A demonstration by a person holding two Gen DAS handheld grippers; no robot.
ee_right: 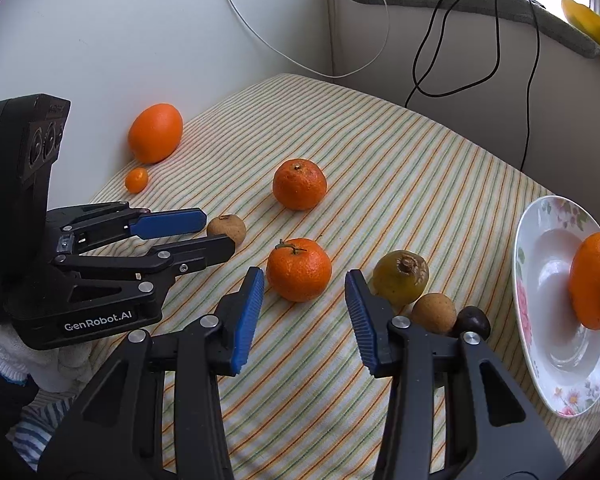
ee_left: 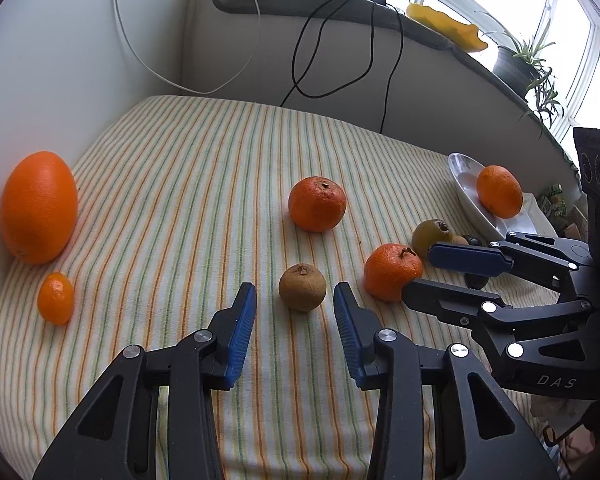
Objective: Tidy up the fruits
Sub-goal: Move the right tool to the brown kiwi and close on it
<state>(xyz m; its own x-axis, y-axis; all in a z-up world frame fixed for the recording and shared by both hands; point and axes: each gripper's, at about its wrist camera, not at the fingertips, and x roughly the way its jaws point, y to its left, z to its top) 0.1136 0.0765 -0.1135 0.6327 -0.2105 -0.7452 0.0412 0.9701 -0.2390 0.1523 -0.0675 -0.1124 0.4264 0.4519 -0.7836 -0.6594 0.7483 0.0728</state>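
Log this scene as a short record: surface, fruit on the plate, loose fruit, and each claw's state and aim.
surface: striped cloth
plate: holds one orange
loose citrus: big orange, kumquat, far tangerine, stemmed tangerine
loose small fruit: brown fruit, green-brown fruit, tan fruit, dark fruit
left claw: open, empty, astride the brown fruit
right claw: open, empty, at the stemmed tangerine

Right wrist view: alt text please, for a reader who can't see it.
The open right gripper points at a stemmed tangerine on a striped cloth, among scattered fruit. A floral plate at right holds one orange; the left gripper reaches in, open.
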